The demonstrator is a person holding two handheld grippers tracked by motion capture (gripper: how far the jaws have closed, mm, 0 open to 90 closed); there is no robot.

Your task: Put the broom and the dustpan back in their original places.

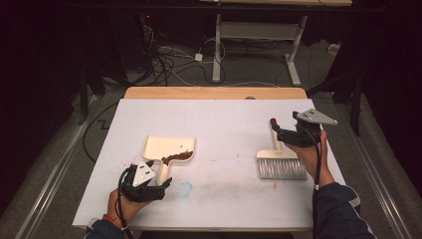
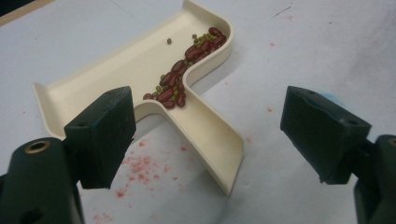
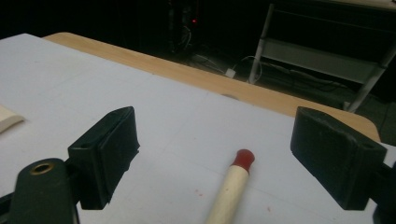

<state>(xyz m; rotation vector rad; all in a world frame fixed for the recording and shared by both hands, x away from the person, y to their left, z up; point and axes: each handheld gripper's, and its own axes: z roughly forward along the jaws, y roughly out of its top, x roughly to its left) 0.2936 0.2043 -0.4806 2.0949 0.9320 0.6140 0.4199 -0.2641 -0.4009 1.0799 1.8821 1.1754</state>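
dustpan: 1 cream plastic dustpan (image 1: 169,148), flat on the white-covered counter (image 1: 224,119), left-centre; handle (image 2: 210,140) points toward the person.
beans: 1 heap of dark-red kidney beans w/ small green beans (image 2: 180,79) mixed in, lying in the pan's back corner by the handle root; exact nr can't tell. 1 green bean (image 2: 169,41) sits apart on the pan floor.
brush: 1 hand brush, cream wooden handle (image 3: 229,191) w/ red tip (image 3: 243,158), grey bristles (image 1: 281,168); flat on the counter, right side, well apart from the dustpan; handle points away from the person.
grippers: 2 black ones, 1 per hand.
left gripper: left gripper (image 1: 149,181) at the near end of the dustpan handle; fingers (image 2: 100,135) spread wide.
dustpan vs left fingers: in the left gripper view the handle runs up between the 2 fingers, closer to the left-hand one; no pad touches it, handle end lies free on the counter.
right gripper: right gripper (image 1: 283,133) over the brush handle, above the bristle head; fingers (image 3: 105,151) spread wide.
brush vs right fingers: in the right gripper view the handle lies between & below the 2 fingers, touching neither; red tip roughly midway.
stains: reddish specks (image 2: 140,165) on the counter beside the dustpan handle; 1 faint blue smudge (image 1: 185,189) near the left gripper.
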